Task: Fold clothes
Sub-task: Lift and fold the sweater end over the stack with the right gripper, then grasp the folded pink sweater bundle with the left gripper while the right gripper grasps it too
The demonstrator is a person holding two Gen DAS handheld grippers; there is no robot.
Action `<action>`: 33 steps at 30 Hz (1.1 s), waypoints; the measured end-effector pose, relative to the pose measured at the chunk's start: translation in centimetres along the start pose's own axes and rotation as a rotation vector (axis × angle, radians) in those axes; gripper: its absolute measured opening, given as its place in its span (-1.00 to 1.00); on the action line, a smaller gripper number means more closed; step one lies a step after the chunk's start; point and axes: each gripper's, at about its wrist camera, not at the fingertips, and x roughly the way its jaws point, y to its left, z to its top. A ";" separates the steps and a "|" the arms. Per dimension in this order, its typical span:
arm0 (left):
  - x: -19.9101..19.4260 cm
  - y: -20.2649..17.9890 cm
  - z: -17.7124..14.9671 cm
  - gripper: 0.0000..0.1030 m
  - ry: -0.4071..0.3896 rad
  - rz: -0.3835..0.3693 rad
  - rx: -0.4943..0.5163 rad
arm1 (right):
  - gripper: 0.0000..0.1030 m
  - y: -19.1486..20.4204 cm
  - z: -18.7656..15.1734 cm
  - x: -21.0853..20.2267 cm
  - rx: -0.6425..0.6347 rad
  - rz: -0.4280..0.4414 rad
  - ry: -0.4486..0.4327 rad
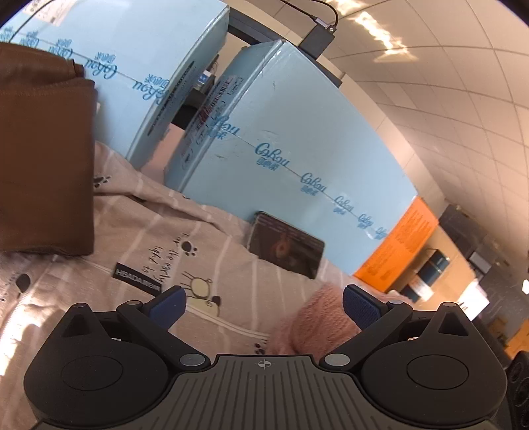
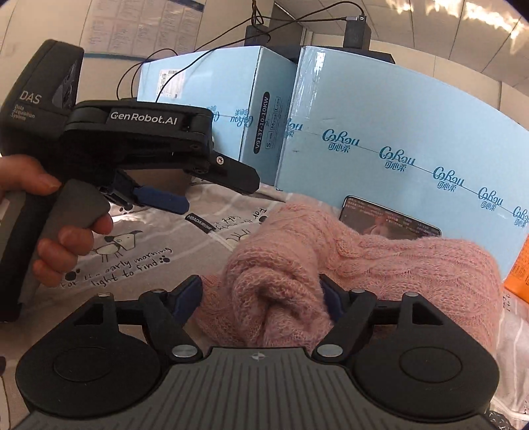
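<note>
The right claw (image 2: 261, 294) is standing apart around a bunched roll of the pink sweater (image 2: 330, 258) lying on the printed sheet (image 2: 139, 261), and the left claw (image 1: 263, 306) is gaping empty, so the loose knit risks unrolling, snagging a pad, or knocking the phone (image 2: 390, 220).

place: an office or lab room set up for recording, not a home
ceiling: grid of panel tiles (image 1: 463, 82) with strip lights
storage: big light-blue shipping cartons (image 2: 396, 132) stacked behind the work surface
wall: printed sheets (image 2: 109, 26) pinned up
wiring: black cables (image 2: 198, 49) trailing over the cartons
surface: cartoon-printed sheet (image 2: 139, 251)
</note>
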 end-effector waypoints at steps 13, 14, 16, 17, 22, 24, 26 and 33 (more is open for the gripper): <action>1.6 -1.5 -1.3 0.98 0.137 -0.237 -0.067 | 0.88 -8.3 -0.3 -8.2 0.290 0.201 -0.159; 1.9 -2.1 -1.6 0.98 0.131 -0.193 -0.017 | 0.88 -9.0 -0.7 -8.1 0.333 0.229 -0.166; 2.2 -3.3 -2.3 0.98 0.111 -0.085 0.111 | 0.88 -10.3 -1.5 -7.9 0.428 0.302 -0.196; 2.3 -3.8 -2.7 0.98 0.101 -0.033 0.174 | 0.88 -10.8 -1.9 -7.8 0.471 0.328 -0.204; 4.3 -5.2 -4.2 0.98 0.124 0.212 0.389 | 0.88 -12.4 -2.9 -7.6 0.595 0.393 -0.216; 4.3 -5.0 -4.4 0.99 0.141 0.234 0.395 | 0.88 -12.6 -3.2 -7.5 0.622 0.384 -0.205; 4.4 -4.7 -4.2 0.99 0.145 0.235 0.389 | 0.88 -13.2 -3.8 -6.6 0.691 0.348 -0.165; 4.6 -4.6 -4.4 0.99 0.169 0.192 0.379 | 0.86 -15.2 -5.8 -4.6 0.898 0.293 -0.099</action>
